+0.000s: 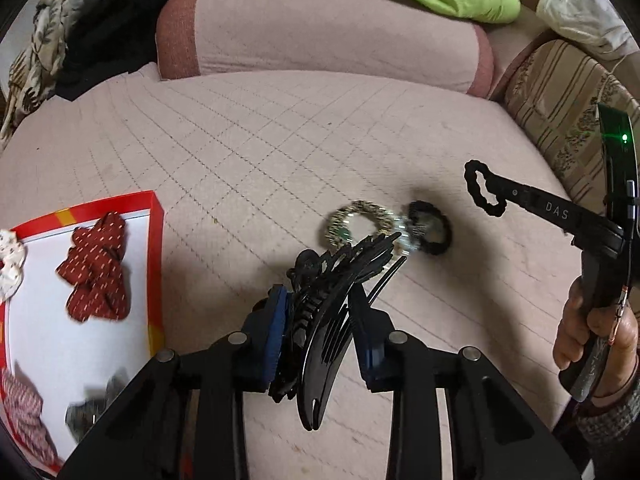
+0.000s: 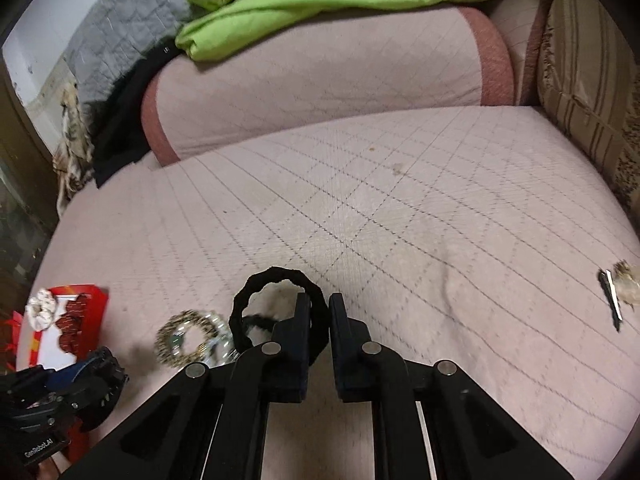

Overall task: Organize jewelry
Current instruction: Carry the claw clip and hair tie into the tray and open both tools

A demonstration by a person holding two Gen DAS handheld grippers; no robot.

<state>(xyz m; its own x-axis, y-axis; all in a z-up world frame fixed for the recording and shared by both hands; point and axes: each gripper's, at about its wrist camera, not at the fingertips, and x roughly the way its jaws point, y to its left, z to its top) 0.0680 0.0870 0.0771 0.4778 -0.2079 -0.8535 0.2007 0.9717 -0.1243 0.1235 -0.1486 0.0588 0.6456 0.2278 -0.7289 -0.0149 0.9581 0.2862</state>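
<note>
Clamped between the blue pads of the left gripper [image 1: 320,332], a black claw hair clip [image 1: 328,308] sits tilted, its curved teeth fanning forward and down toward the pink quilted seat cushion [image 1: 260,140]; the jaws are closed on the clip and angle steeply downward. Just beyond the clip's tips, on the cushion, lie a beaded gold bracelet [image 1: 358,220] and, touching it on the far side, a black scrunchie with a metal piece [image 1: 430,232], both blurred.

To the left of the clip stands a red-rimmed box [image 1: 156,240] with a white floor, holding a dark red patterned scrunchie [image 1: 96,268], a white floral one at its left edge [image 1: 10,264], a red-and-white striped one [image 1: 24,408] and a blurred grey piece [image 1: 92,408] nearer the camera.

To the right of the clip, the right gripper [image 2: 320,312] hangs above the cushion with its jaws nearly together, pinching a thin black hair tie [image 2: 276,280] that loops around the left finger; a person's hand [image 1: 596,332] grips its handle from below, wrist bent upward. In the right wrist view, the bracelet lies left of the hair tie, and a small hair pin with a fuzzy tuft [image 2: 618,288] lies well apart, far right on the cushion.
</note>
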